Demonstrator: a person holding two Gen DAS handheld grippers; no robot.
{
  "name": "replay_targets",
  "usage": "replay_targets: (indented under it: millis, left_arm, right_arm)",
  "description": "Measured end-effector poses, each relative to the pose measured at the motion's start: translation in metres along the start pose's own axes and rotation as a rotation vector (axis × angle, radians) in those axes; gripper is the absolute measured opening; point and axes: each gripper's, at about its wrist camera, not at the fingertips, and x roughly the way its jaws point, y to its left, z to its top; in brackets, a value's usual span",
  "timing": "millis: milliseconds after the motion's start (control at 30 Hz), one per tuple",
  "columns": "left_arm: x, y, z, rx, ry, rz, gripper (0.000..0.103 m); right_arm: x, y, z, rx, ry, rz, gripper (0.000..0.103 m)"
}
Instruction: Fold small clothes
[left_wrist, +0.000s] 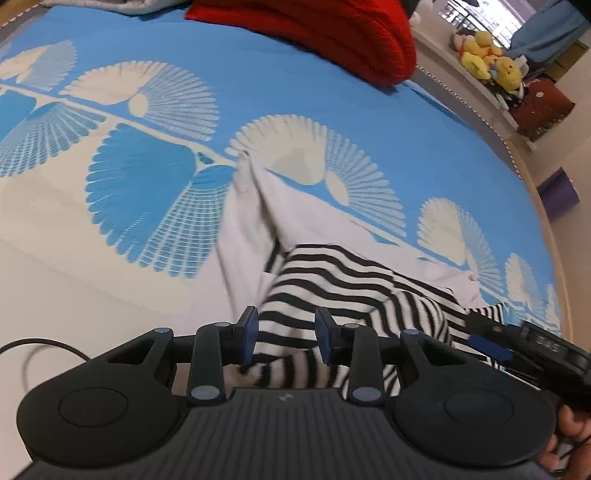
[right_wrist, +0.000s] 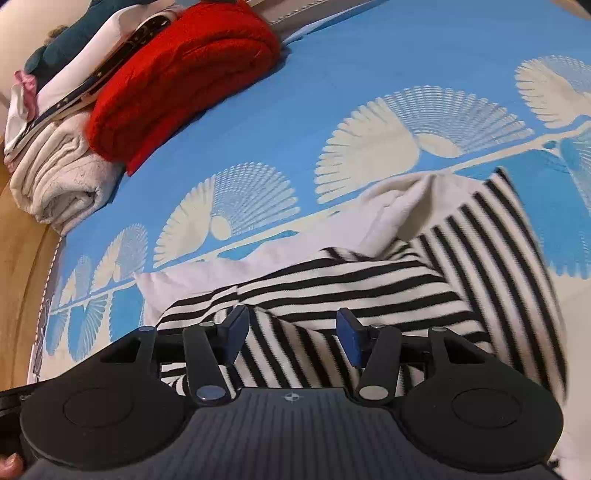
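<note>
A small black-and-white striped garment with plain white parts lies crumpled on the blue fan-patterned bedspread. My left gripper hovers over its near edge. The jaws stand apart, striped cloth shows in the gap, and the pads do not pinch it. In the right wrist view the same garment spreads ahead and to the right. My right gripper stands wider open just above a striped fold. The right gripper's blue fingertip also shows at the left view's right edge.
A folded red blanket and a stack of folded cream and white laundry sit at the bed's far corner. Beyond the bed edge are plush toys on a shelf and a purple box. A hand holds the right tool.
</note>
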Motion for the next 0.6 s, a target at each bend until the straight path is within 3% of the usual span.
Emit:
replay_targets:
  millis: [133,267,333,367,433,600]
  left_arm:
    - [0.0,-0.005,-0.001,0.016,-0.002,0.008,0.037]
    - [-0.006,0.001,0.002,0.018,-0.013,0.02,0.037]
    - [-0.011,0.007,0.005,0.006,-0.02,0.018,0.037]
    - [-0.014,0.01,0.007,0.001,-0.024,0.018,0.037]
    - [-0.018,0.017,0.01,-0.005,-0.029,0.019,0.037]
    - [-0.025,0.03,0.011,-0.005,-0.021,0.018,0.037]
  right_arm:
    - [0.015,0.017,-0.005,-0.048,-0.011,0.02,0.072]
    - [0.027,0.033,-0.009,-0.095,-0.007,0.055,0.077]
    - [0.03,0.04,-0.013,-0.143,0.002,0.032,0.076]
    - [0.032,0.044,-0.016,-0.174,0.006,0.016,0.071]
    - [0.032,0.053,-0.022,-0.253,0.002,-0.022,0.006]
    - [0.003,0.08,-0.038,-0.468,0.053,0.028,0.005]
